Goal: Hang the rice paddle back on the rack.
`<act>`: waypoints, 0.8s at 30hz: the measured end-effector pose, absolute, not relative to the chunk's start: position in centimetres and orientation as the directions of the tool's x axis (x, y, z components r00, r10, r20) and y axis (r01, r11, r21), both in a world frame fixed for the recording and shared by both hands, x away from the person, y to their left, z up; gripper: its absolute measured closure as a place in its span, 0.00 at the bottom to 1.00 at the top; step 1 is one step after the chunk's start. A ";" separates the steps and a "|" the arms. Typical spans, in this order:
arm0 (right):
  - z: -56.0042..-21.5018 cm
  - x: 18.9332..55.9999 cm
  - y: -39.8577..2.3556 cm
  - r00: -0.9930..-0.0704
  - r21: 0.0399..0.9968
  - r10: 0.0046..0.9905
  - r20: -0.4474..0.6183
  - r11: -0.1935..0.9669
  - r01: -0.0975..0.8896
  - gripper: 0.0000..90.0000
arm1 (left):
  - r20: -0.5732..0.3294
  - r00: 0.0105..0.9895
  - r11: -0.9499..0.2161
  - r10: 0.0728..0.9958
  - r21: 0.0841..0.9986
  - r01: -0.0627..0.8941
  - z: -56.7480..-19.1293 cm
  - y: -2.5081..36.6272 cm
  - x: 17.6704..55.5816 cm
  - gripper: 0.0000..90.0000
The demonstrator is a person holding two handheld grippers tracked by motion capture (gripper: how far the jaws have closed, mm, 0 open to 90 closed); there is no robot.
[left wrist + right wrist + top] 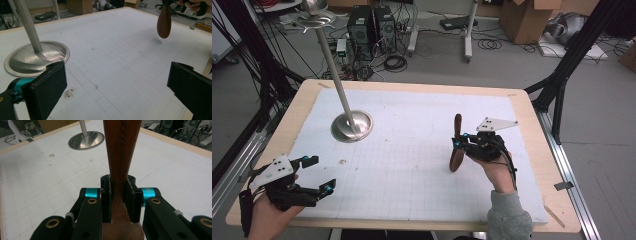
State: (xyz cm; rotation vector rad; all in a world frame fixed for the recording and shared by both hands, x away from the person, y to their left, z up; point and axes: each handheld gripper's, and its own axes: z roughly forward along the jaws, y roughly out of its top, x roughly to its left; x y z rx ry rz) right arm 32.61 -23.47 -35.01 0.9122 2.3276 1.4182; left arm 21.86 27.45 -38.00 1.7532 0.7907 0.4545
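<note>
In the high view the right gripper (460, 143) holds a wooden spoon (457, 145) upright above the desk (532, 150), while the left gripper view shows the left gripper (117, 82) with jaws wide apart and empty, and the right gripper view shows jaws clamped on the spoon's handle.

Wooden spoon (120, 150): showing reddish-brown. Stand (352, 125): gleaming silver. Mat (412, 150): showing white, faint grid. Table (532, 130): showing pale wood. Right hand-held gripper (458, 142): showing black, teal accents.

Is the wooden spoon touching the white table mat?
Apart. In the left gripper view the wooden spoon hangs above the white mat, with mat showing beneath its tip.
</note>
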 end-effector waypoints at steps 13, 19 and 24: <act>-34.8 32.6 -22.7 -0.782 0.876 0.617 0.088 0.326 0.355 0.86 | -0.098 0.704 -0.155 0.703 0.946 0.286 -38.0 27.9 21.8 0.03; -34.1 32.6 -22.2 -0.816 0.879 0.570 0.096 0.336 0.338 0.86 | -0.088 0.695 -0.147 0.713 0.951 0.271 -37.9 28.0 21.8 0.03; -33.4 32.9 -21.5 -0.842 0.876 0.532 0.096 0.356 0.325 0.86 | -0.087 0.685 -0.133 0.723 0.956 0.262 -37.9 28.2 21.7 0.03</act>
